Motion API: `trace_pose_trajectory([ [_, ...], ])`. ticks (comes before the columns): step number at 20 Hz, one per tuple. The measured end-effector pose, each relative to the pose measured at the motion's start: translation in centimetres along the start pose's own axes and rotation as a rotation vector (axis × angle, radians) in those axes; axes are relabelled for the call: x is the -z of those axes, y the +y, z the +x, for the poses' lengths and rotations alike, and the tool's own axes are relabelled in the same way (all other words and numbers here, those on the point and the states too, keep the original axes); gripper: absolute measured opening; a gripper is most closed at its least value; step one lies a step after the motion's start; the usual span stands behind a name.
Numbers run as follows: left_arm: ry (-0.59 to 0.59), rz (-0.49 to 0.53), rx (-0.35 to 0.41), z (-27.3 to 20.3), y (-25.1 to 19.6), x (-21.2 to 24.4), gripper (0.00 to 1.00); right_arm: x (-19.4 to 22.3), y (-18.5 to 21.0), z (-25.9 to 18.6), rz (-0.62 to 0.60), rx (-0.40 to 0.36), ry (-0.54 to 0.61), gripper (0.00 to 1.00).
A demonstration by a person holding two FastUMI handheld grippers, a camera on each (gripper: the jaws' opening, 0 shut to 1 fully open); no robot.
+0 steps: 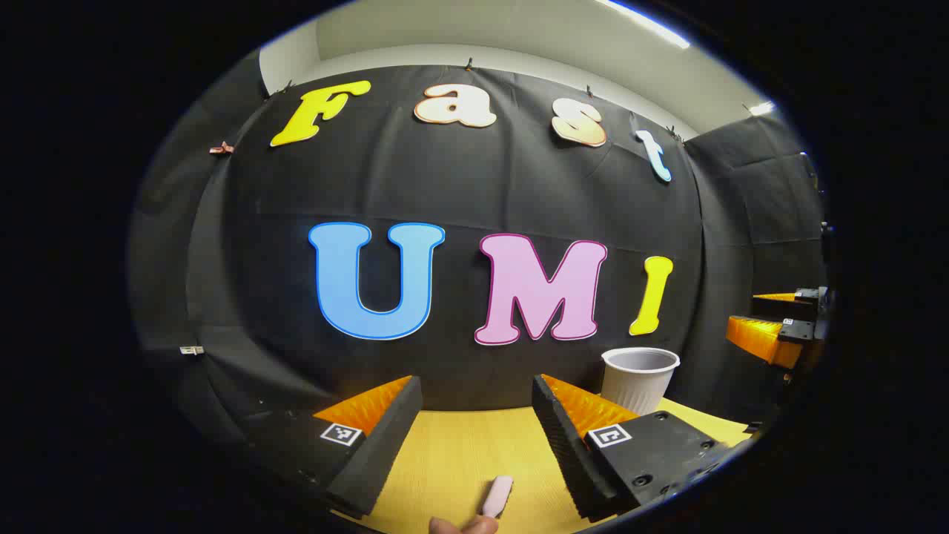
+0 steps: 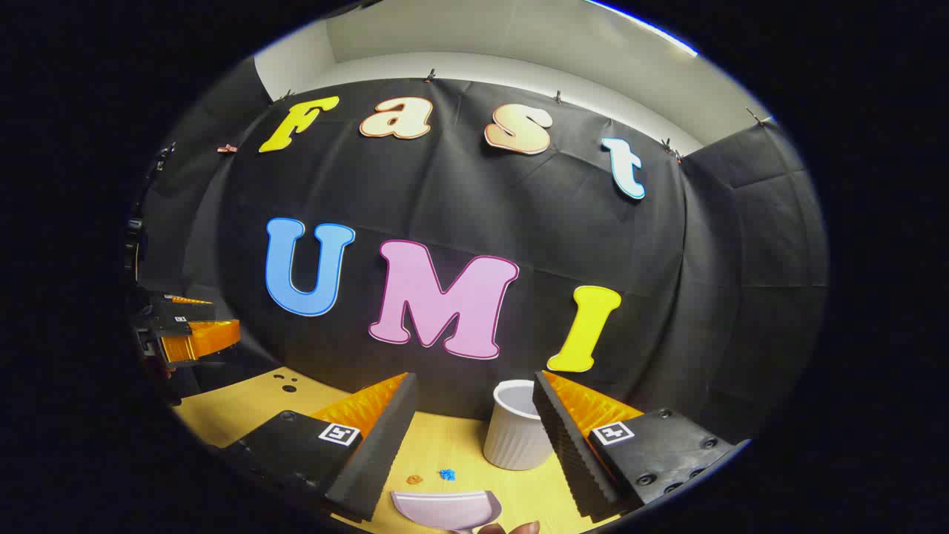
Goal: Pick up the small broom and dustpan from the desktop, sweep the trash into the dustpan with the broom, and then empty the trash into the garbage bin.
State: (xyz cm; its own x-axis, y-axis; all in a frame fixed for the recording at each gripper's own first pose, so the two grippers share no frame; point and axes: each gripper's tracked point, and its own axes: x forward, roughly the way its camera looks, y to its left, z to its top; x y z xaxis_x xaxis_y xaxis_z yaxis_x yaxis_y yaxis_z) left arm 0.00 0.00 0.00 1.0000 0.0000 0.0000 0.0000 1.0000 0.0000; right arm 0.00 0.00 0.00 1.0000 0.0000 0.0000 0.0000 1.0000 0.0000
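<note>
In the left gripper view my left gripper (image 1: pixel 476 382) is open above the yellow wooden desktop (image 1: pixel 452 452). A pale pink handle (image 1: pixel 497 495) lies on the desk below the gap between its fingers, untouched. My right gripper (image 2: pixel 474 377) is also open. Under it, at the bottom edge, lies the pale pink dustpan (image 2: pixel 448 508). Small orange (image 2: pixel 414 479) and blue (image 2: pixel 446 474) bits of trash lie just beyond the pan. A white ribbed cup-shaped bin (image 2: pixel 517 426) stands upright beside the right finger, and it stands at the right in the left gripper view (image 1: pixel 639 378).
Each gripper shows at the edge of the other's view: the right one (image 1: pixel 752 315) at far right, the left one (image 2: pixel 211 317) at far left. Small dark holes (image 2: pixel 285 384) mark the desktop at the back left. The black cloth wall closes off the desk's far side.
</note>
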Motion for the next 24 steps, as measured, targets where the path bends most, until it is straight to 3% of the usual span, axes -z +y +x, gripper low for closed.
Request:
trace_pose_trajectory([
  [16, 0.007, 0.013, 0.003, -1.2, -0.1, 0.3, 0.95, 0.5, 0.8, -0.9, 0.0, -0.008, 0.009, 0.97],
  [18, 0.013, 0.019, 0.0, -1.2, -0.1, 0.7, 0.95, 1.9, 1.2, -1.2, 0.004, -0.031, 0.06, 0.96],
  [24, 0.041, 0.017, -0.01, -1.5, -0.3, 2.0, 0.95, 11.2, 2.4, -4.2, 0.0, -0.161, 0.367, 0.98],
])
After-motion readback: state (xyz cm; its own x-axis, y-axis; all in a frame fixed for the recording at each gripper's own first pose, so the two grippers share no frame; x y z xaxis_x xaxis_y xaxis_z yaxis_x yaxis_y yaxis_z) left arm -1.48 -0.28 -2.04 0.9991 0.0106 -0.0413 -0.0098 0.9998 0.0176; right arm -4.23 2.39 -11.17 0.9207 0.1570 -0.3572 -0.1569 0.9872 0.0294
